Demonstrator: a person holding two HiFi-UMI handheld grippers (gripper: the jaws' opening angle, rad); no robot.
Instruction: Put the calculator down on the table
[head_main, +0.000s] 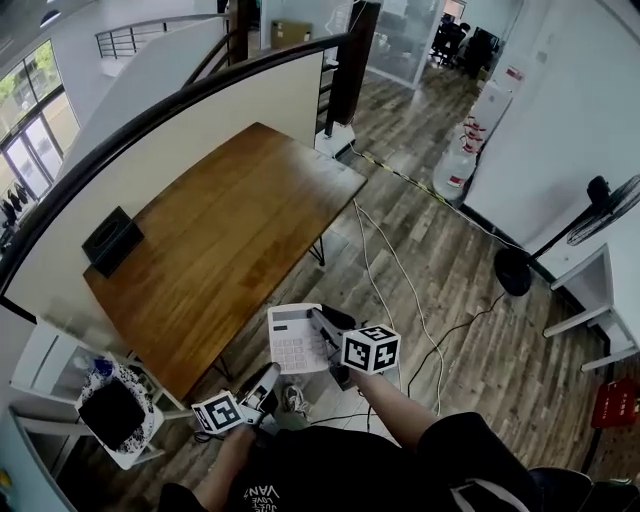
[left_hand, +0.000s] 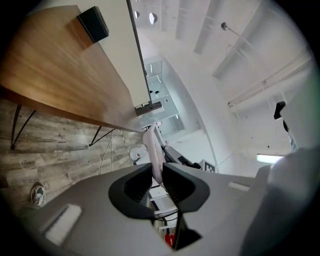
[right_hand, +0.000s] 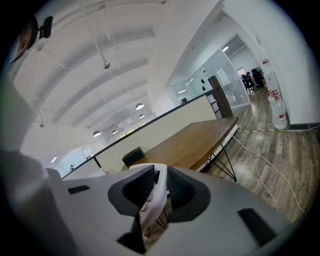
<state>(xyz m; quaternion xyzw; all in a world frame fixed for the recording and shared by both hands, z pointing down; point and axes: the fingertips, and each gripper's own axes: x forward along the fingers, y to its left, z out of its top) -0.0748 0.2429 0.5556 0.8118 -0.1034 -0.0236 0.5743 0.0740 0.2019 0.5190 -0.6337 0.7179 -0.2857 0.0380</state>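
**Calculator held by both grippers, off the table**

Both forearms reach forward from the person's body. The left gripper (head_main: 264, 384) sits low and close to the body. The right gripper (head_main: 324, 330) is ahead of it and to its right, on a bare forearm (head_main: 398, 408). Each carries one marker cube, so two cubes show in the head view.

There is one calculator (head_main: 296, 339), white, with its keys up. It hangs in the air between the two tools, its near edge in the left one and its right side in the right one. It is over the wooden floor, just short of the one wooden table (head_main: 230, 235), which lies ahead and to the left of both grippers. One black box (head_main: 111, 240) stands at the table's far left side, well apart from the tools.

The left gripper view shows what the head view cannot. The left gripper (left_hand: 157, 174) has its jaws narrowed onto the calculator (left_hand: 153, 150), seen edge-on as a thin white slab. The table (left_hand: 50, 65) and the black box (left_hand: 93, 23) lie beyond. In the right gripper view, the right gripper (right_hand: 160, 187) is likewise clamped on the calculator (right_hand: 156, 196), with the table (right_hand: 195, 142) and black box (right_hand: 132, 155) ahead of the jaws.
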